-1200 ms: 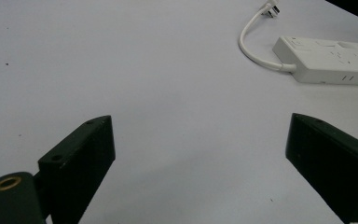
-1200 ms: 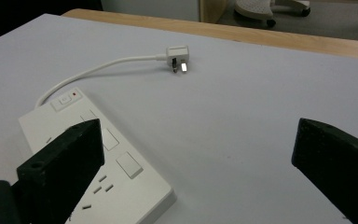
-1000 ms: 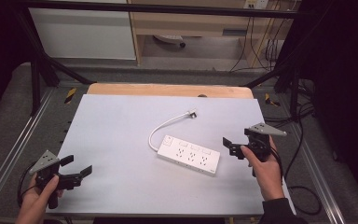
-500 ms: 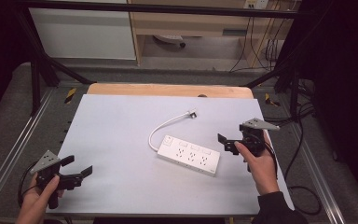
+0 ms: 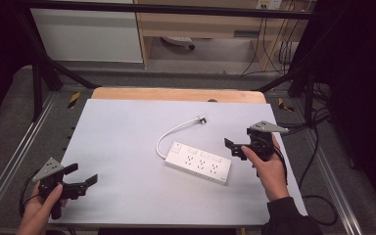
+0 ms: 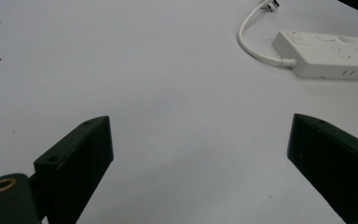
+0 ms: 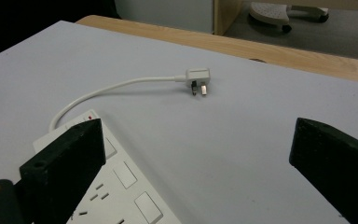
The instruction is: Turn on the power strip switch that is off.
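Two claws flank a white power strip (image 5: 198, 163) in the high view, and that strip serves as the landmark for everything else. Since a second ago the right claw (image 5: 239, 145) has drifted closer to the strip's right end and now hovers just beside it, jaws spread wide with nothing between them; I judge this as the approach for a first grasp, with contact not yet made. Far to the strip's left, at the near corner, the left claw (image 5: 82, 179) has kept its place, likewise open and empty. The strip lies diagonally a little right of centre on the pale grey worktop (image 5: 127, 127), a smooth matte sheet. Its short white cable (image 5: 172, 132) curls from its left end to a plug (image 5: 201, 119) lying beyond it

Seen from the left claw view, the strip (image 6: 328, 55) sits far off beyond the jaws, a hard glossy plastic block with crisp edges and slotted sockets, its rubbery cable (image 6: 247, 39) bending away in a loop. The jaws themselves are flat, dull black blocks, set well apart

From the right claw view, the strip (image 7: 109, 189) lies right under the left jaw, showing square socket faces and a small red switch mark, while the plug (image 7: 196, 77) rests beyond, boxy, with metal pins showing
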Motion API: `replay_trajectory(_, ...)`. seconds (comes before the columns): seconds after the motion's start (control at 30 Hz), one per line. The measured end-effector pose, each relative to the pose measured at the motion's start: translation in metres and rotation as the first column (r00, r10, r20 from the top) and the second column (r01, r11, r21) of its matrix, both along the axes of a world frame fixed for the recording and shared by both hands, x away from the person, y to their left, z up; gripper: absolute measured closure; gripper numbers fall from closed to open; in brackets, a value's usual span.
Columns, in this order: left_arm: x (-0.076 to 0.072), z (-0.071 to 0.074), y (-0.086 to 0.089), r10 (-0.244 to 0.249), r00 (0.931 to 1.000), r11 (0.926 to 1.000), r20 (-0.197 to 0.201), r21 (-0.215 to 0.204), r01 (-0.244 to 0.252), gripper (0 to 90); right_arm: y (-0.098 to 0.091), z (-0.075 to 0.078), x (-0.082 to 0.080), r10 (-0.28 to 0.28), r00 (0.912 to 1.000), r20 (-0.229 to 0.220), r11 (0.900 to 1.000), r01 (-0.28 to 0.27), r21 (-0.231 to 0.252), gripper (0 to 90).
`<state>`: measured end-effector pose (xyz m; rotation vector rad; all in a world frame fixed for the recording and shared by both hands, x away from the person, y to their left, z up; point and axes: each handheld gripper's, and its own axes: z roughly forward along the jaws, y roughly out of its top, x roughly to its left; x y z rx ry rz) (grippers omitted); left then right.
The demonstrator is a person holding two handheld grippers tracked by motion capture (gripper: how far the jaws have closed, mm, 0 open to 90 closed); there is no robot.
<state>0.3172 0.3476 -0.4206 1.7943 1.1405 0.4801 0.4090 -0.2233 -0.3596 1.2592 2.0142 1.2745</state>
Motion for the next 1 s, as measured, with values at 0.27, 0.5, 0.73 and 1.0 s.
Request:
replay_trajectory(0.27, 0.000, 0.000, 0.000, -0.002, 1.0000, 1.0000, -0.003, 0.000, 0.002, 6.9, 0.005, 0.002, 0.004, 0.003, 1.0000, -0.005, 1.0000, -0.003, 0.004, 6.9)
replay_trajectory(0.5, 0.000, 0.000, 0.000, -0.006, 1.0000, 1.0000, -0.003, 0.003, 0.006, 7.0, 0.011, 0.005, 0.007, 0.015, 0.9999, 0.002, 0.9999, -0.015, -0.003, 6.4)
replay_trajectory(0.73, 0.000, 0.000, 0.000, -0.007, 1.0000, 1.0000, -0.003, 0.003, 0.007, 7.0, 0.017, 0.006, 0.009, 0.024, 0.9996, 0.017, 0.9997, -0.024, -0.008, 17.7)
replay_trajectory(1.0, 0.000, 0.000, 0.000, -0.009, 1.0000, 1.0000, -0.002, 0.003, 0.009, 7.0, 0.027, 0.007, 0.013, 0.039, 0.9989, 0.026, 0.9992, -0.038, -0.009, 34.3)
